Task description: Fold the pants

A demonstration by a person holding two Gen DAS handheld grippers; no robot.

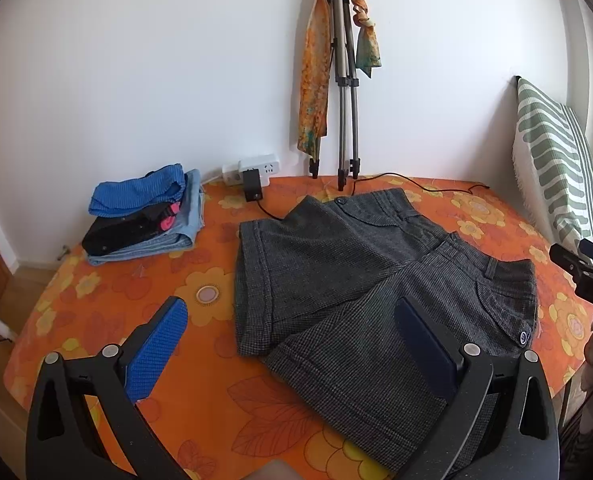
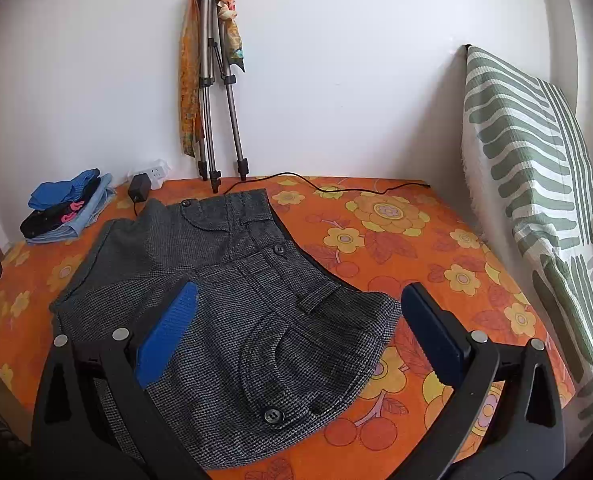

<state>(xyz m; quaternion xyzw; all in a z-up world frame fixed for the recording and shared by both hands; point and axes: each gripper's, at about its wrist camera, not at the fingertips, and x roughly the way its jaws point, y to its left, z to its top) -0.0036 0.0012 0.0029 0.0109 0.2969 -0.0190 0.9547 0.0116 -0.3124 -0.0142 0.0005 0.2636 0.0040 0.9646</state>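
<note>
Dark grey checked short pants (image 1: 360, 276) lie spread on the orange flowered table cover (image 1: 144, 296), waistband to the right, legs to the left; they also show in the right wrist view (image 2: 232, 292). My left gripper (image 1: 292, 316) is open and empty, hovering above the near leg's hem. My right gripper (image 2: 300, 308) is open and empty, above the waistband end near the pocket button (image 2: 273, 416). The right gripper's tip shows at the right edge of the left wrist view (image 1: 588, 276).
A stack of folded clothes (image 1: 144, 216) sits at the far left. A power strip with adapter (image 1: 252, 172) and cable lie by the wall. A tripod with an orange scarf (image 1: 336, 80) leans on the wall. A green striped cushion (image 2: 536, 184) stands at the right.
</note>
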